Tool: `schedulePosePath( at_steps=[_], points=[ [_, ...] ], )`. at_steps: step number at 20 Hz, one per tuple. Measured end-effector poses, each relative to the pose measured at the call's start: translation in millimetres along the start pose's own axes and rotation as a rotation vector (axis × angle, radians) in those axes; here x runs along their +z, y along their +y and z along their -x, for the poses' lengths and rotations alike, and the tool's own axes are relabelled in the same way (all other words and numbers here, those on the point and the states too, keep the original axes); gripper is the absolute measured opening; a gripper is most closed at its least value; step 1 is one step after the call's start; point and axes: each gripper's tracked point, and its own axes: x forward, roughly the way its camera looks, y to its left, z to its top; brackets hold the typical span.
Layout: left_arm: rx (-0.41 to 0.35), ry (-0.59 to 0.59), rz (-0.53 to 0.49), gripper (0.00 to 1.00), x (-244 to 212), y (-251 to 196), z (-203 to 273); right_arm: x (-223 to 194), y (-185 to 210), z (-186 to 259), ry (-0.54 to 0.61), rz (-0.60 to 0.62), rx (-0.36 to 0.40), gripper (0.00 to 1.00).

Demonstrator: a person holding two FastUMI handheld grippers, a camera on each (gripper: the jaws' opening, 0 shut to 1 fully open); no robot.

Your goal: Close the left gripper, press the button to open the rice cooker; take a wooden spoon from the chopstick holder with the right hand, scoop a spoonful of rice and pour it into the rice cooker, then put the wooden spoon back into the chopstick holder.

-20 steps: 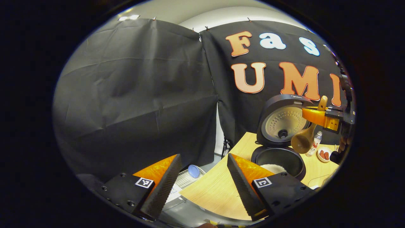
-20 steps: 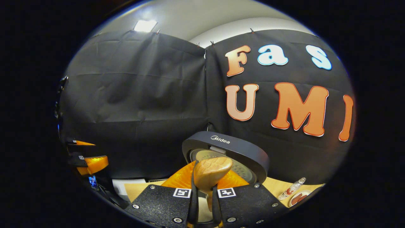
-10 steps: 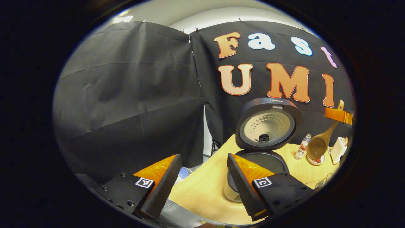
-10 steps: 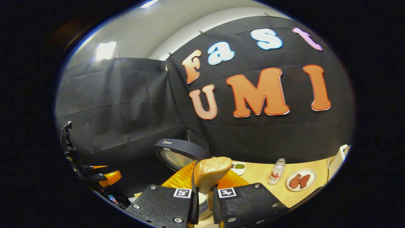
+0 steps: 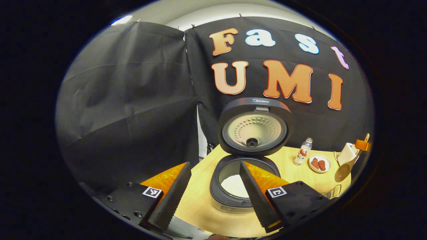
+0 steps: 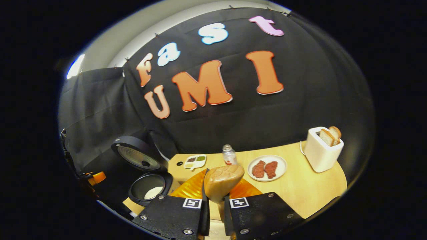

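One second on, we have swung the right gripper (image 6: 213,213), fingers clamped on the wooden spoon (image 6: 223,181), away from the open rice cooker (image 5: 245,181); rice delivered, return pending. Left gripper (image 5: 213,196) fingers are spread.

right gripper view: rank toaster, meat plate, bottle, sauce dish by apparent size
1. toaster
2. meat plate, close to the toaster in apparent area
3. sauce dish
4. bottle, about level with the sauce dish; unsure, since it stands farther back.
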Motion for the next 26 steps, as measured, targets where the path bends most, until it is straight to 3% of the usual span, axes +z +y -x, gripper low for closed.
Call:
schedulePosePath(
  at_steps=[7,13,17,20,26],
  points=[
    [-0.045,0.026,-0.029,0.99,0,-44,-6,-26,-96,28,0.033,-0.079,-0.185,0.16],
    [-0.051,0.018,-0.053,1.0,6,-58,2,-89,-127,15,0.121,-0.134,-0.22,0.17],
    [-0.029,0.013,-0.074,1.0,11,-54,7,-104,-133,2,0.129,-0.138,-0.219,0.17],
    [-0.027,0.006,-0.072,0.99,14,-56,9,-115,-147,-2,0.122,-0.165,-0.261,0.17],
    [-0.047,-0.001,-0.073,0.99,20,-69,-2,-146,-150,5,0.206,-0.218,-0.254,0.19]
  ],
)
